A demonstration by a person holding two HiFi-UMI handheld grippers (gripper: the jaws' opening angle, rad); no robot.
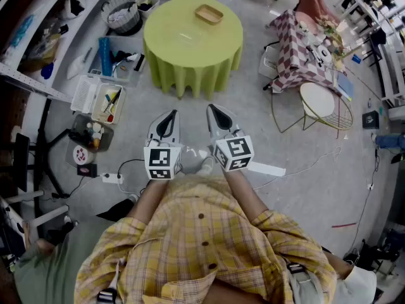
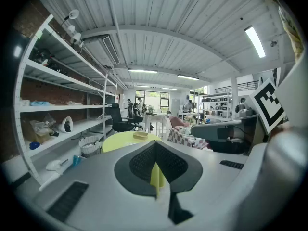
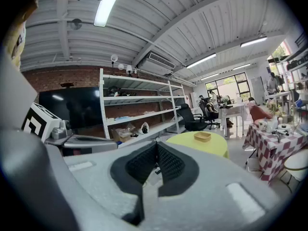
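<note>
I hold both grippers side by side at chest height above the floor, pointing toward a round table with a yellow-green cloth [image 1: 183, 62]. A shallow wooden tray [image 1: 209, 14] sits on the table's far side. My left gripper [image 1: 166, 124] is shut with nothing between its jaws; in the left gripper view [image 2: 155, 153] its black pads meet, and the table [image 2: 126, 139] lies beyond them. The right gripper [image 1: 219, 116] is shut and empty too. In the right gripper view [image 3: 156, 154] the table [image 3: 202, 145] and tray [image 3: 202, 136] show ahead to the right. Neither gripper touches anything.
White shelving [image 1: 38, 37] runs along the left, with plastic bins [image 1: 104, 97] and a basket [image 1: 122, 14] on the floor beside it. A checkered-cloth table [image 1: 304, 49] and a round wire stool [image 1: 323, 103] stand at the right. A power strip [image 1: 111, 178] and cables lie near my feet.
</note>
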